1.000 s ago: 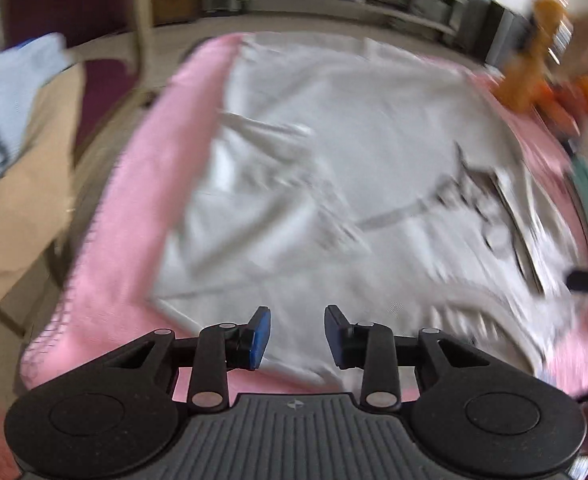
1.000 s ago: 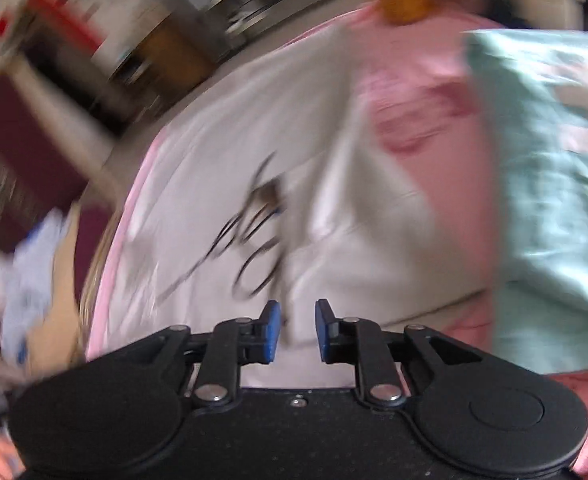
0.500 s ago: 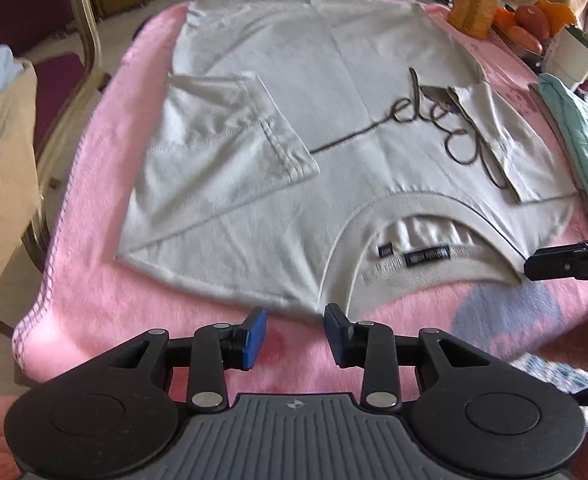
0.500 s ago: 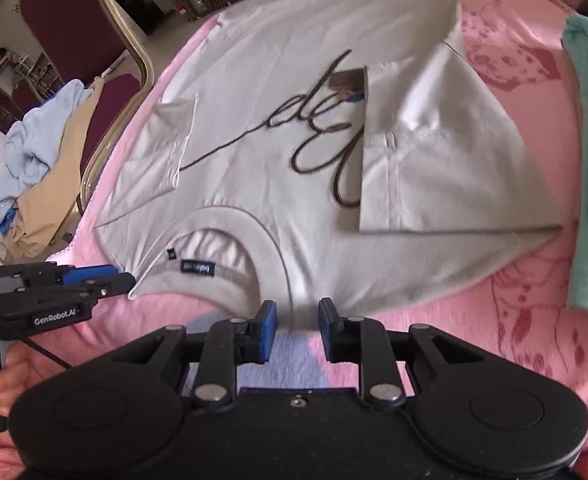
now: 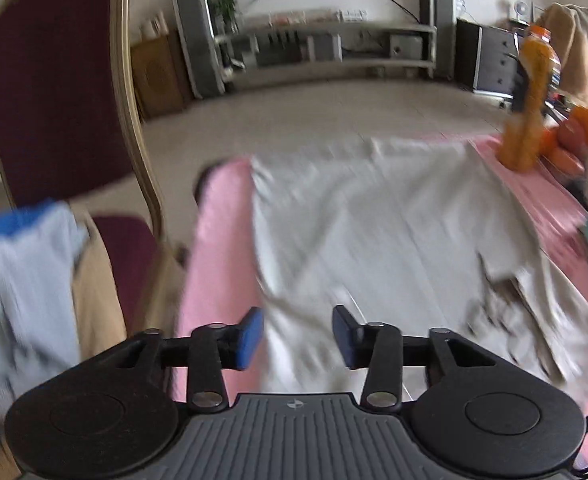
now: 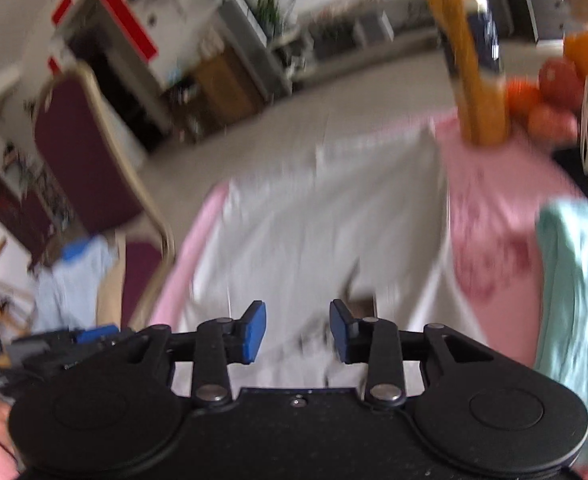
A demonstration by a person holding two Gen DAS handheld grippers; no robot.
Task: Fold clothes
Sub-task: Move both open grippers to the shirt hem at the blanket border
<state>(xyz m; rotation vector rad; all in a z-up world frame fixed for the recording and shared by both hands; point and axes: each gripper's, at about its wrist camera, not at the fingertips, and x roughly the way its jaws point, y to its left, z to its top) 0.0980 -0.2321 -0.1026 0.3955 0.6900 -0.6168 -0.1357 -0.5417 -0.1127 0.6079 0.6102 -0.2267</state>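
Matt grey cloth shirt on fuzzy pink blanket

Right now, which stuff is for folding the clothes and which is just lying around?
For the job:
grey T-shirt spread on the pink blanket
mint-green garment beside it
left claw and right claw, both open and empty

Just lying about:
orange bottle
fruit
chair

Left gripper: blue-padded jaws parted, having just been opening, nothing between them, pointing forward and downward. Right gripper: blue-padded jaws likewise parted and just been opening, nothing between the pads, pointing forward and downward; both views blurred.
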